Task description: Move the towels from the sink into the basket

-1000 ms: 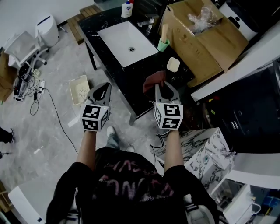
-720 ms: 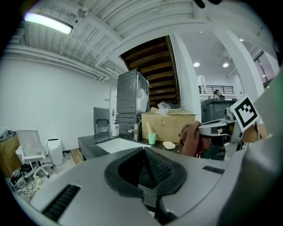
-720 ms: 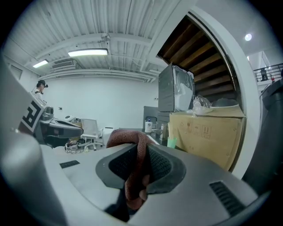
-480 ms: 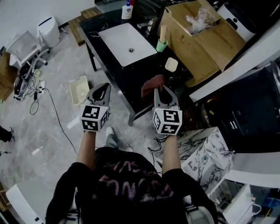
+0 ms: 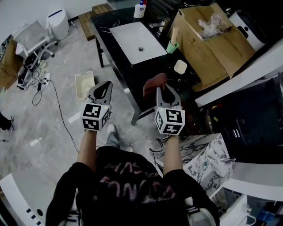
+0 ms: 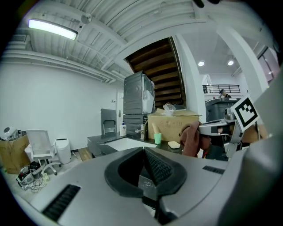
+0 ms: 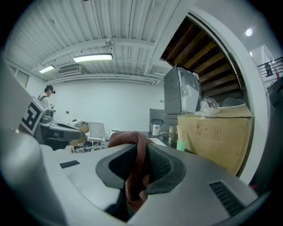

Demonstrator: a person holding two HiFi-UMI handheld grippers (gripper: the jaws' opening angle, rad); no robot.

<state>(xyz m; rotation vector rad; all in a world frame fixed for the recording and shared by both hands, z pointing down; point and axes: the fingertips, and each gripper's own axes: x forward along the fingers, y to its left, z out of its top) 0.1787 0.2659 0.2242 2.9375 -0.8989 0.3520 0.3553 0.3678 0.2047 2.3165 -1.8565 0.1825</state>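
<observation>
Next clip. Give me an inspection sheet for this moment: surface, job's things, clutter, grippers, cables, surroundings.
Surface: black counter with a white sink set in it; nothing seen in the sink.
Job's things: one reddish-brown towel held above the counter's near end; pale basket on the floor left of the counter, nothing seen in it.
Clutter: green cup, pale soap and bottle on the counter; open cardboard box at its right.
Grippers: left gripper shut, empty; right gripper shut on the towel.
Cables: loose cables on the floor, far left.
Surroundings: white chair, pale marbled floor.
</observation>
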